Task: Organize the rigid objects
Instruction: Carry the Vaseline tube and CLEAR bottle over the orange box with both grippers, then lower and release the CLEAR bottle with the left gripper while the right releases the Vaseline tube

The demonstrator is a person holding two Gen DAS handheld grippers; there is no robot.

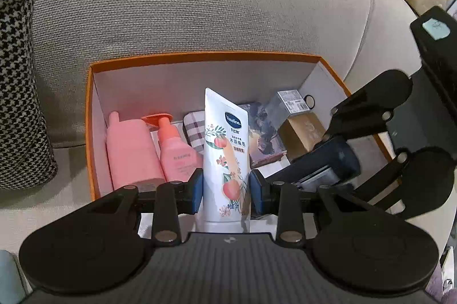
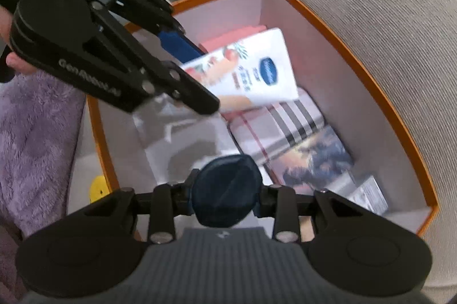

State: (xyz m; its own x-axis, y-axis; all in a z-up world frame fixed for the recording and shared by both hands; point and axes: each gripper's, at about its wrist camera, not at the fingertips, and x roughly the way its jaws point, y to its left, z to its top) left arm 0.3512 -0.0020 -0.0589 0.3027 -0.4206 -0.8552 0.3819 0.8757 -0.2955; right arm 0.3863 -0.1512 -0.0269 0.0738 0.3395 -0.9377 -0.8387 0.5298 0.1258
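1. Pointing steeply down, my left gripper (image 1: 226, 188) pinches the tube (image 1: 225, 158) upright over the box (image 1: 200, 57).
2. My right gripper (image 2: 225, 201), also angled down, clamps a dark jar (image 2: 225, 199) above the box's near end.

sofa (image 1: 200, 4): coarse woven cloth, beige, matt
cushion (image 1: 17, 69): houndstooth weave, black/white, rough
box (image 1: 200, 57): stiff card, orange outside, white matt inside
tube (image 1: 225, 158): white plastic, smooth, slight sheen, printed
pink bottles (image 1: 134, 152): matt plastic, smooth
checked case (image 2: 280, 127): smooth, faint gloss; material unclear
dark jar (image 2: 225, 198): navy, glossy, ribbed top
blanket (image 2: 37, 138): purple fleece, fluffy
left tongs (image 1: 227, 187): black matt plastic, metal pins, blue rubbery pads (image 1: 197, 189)
right tongs (image 2: 225, 199): same build
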